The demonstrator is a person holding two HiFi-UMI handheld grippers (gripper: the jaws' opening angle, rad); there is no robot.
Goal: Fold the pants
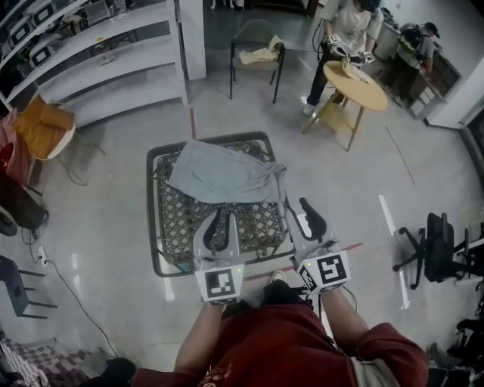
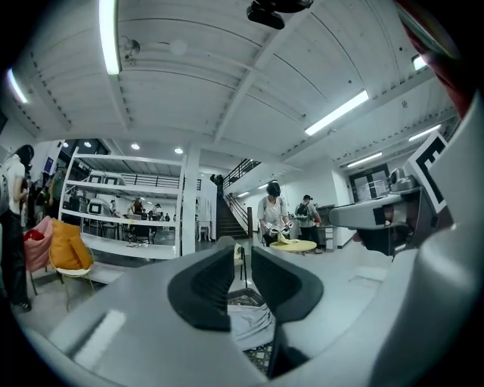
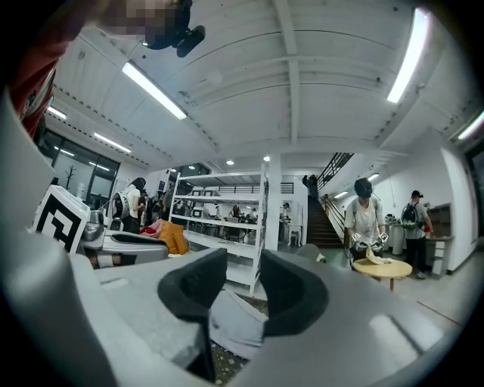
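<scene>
Grey pants [image 1: 227, 175] lie crumpled on the far half of a low table [image 1: 155, 227] with a dark patterned top. My left gripper [image 1: 221, 219] hovers over the table's near half, pointing level at the pants; its jaws stand a narrow gap apart with nothing between them. My right gripper [image 1: 301, 214] is over the near right corner, open and empty, short of the pants' right end. In the left gripper view the pants [image 2: 248, 321] show below the left gripper [image 2: 242, 261]. In the right gripper view the pants [image 3: 236, 321] show through the wider gap of the right gripper [image 3: 243, 280].
Behind the table stand a chair [image 1: 257, 45] with a pale cloth, white shelving [image 1: 98, 53], and a round wooden table [image 1: 355, 83] where another person [image 1: 348, 23] works. An orange cloth [image 1: 45, 125] sits on a chair at left. A black office chair [image 1: 435, 242] is at right.
</scene>
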